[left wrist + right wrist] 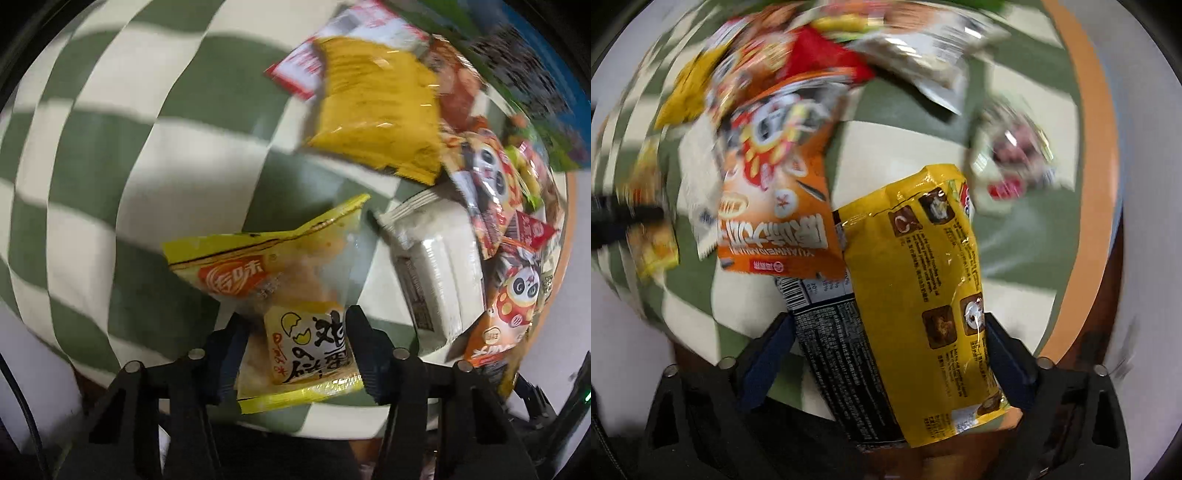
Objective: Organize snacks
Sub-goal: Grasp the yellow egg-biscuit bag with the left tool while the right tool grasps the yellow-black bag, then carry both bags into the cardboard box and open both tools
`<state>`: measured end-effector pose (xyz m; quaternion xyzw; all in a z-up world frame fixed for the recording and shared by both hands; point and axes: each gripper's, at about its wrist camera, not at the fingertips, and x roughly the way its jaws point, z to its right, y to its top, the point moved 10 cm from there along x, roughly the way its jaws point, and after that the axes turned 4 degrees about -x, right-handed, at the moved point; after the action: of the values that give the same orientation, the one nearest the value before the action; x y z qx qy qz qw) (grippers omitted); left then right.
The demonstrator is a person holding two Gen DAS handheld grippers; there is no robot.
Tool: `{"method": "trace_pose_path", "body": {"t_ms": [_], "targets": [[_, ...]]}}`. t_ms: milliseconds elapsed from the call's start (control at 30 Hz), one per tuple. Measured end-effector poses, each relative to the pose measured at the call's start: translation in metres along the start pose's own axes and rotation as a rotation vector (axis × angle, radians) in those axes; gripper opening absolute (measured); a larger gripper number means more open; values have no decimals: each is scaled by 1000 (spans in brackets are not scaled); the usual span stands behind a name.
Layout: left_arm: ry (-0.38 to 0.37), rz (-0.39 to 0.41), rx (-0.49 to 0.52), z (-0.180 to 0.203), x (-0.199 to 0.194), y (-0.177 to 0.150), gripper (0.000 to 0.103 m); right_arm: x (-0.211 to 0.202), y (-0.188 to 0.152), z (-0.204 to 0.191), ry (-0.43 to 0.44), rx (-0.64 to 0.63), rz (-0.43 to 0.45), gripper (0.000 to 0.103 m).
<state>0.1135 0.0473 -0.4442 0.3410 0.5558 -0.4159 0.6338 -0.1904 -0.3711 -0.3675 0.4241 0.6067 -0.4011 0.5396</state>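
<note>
While left tongs (295,354) clamp yellow egg-snack packet (295,295), right tongs (886,365) grip yellow noodle pack (923,295).

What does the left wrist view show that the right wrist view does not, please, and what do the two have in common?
Only the left wrist view shows the left gripper shut on a yellow egg-biscuit packet, beside a white wrapped pack.

Only the right wrist view shows the right gripper with its fingers around a yellow noodle packet, and the table's orange rim.

Both show the green-and-cream checked cloth and the orange panda snack bag.
</note>
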Motion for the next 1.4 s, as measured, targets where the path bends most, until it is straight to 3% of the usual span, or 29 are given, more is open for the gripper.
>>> {"method": "trace_pose_path", "body": {"t_ms": [67,167,267,300,433,533,600,767,833,967,1133,1233,1400], "targets": [[28,34,84,13,-2,4,44,0,-9,15,49,191,-3,89],[74,68,237,35,3,8,44,7,-27,38,216,562,-7,89],[102,25,304,42,20,0,54,16,-35,43,333,715,-12,91],[90,16,300,40,25,-2,58,16,-36,43,322,702,-18,92],[16,-3,244,26,44,-13,58,21,-42,33,199,538,-26,96],[-5,18,234,16,55,-12,51,33,-50,23,123,456,-67,95],[-16,22,228,13,53,0,43,35,-58,21,74,446,-68,91],[-11,34,239,0,42,7,39,19,-79,7,22,450,-48,87],[-6,30,246,11,29,12,38,7,-92,5,37,478,-51,87],[-23,21,251,12,-1,-13,37,-11,-118,15,95,529,-33,87],[-65,59,248,30,-46,-22,37,-58,-123,18,179,540,42,87],[-120,111,249,51,-88,-8,37,-96,-100,29,219,504,108,87],[-216,202,296,104,-170,31,37,-160,-20,44,302,405,229,87]]}}
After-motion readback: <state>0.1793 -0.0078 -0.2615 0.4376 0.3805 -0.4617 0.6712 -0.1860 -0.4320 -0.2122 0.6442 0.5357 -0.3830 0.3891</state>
